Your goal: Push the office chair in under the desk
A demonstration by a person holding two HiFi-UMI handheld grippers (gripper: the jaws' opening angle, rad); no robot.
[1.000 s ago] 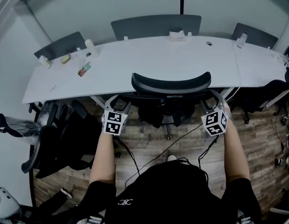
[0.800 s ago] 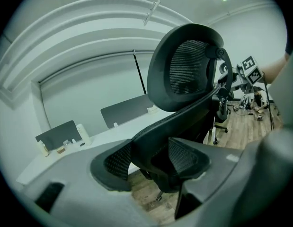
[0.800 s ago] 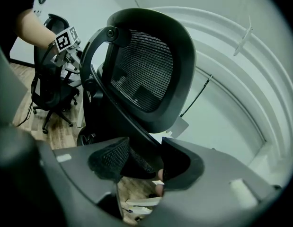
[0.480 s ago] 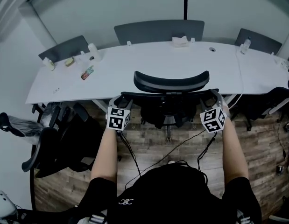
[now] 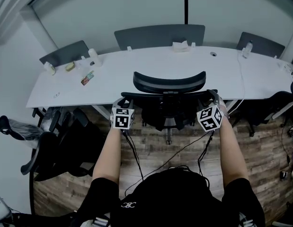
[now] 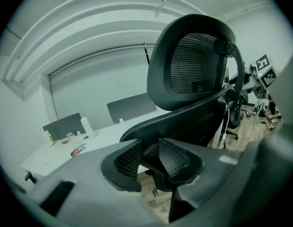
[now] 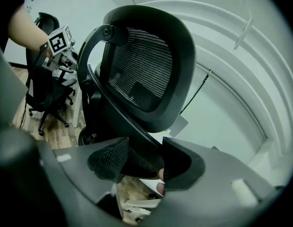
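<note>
Office chair gripped by just-closing left tool, loose inside wide-open right tool

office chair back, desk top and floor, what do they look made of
The black office chair: woven mesh panel in a smooth, moulded frame, probably plastic; the weave shows clearly. The long white desk top: matte, uniform, grainless, likely laminate. The brown plank floor: grain and seams show; real wood or wood-look vinyl, cannot tell.
</note>
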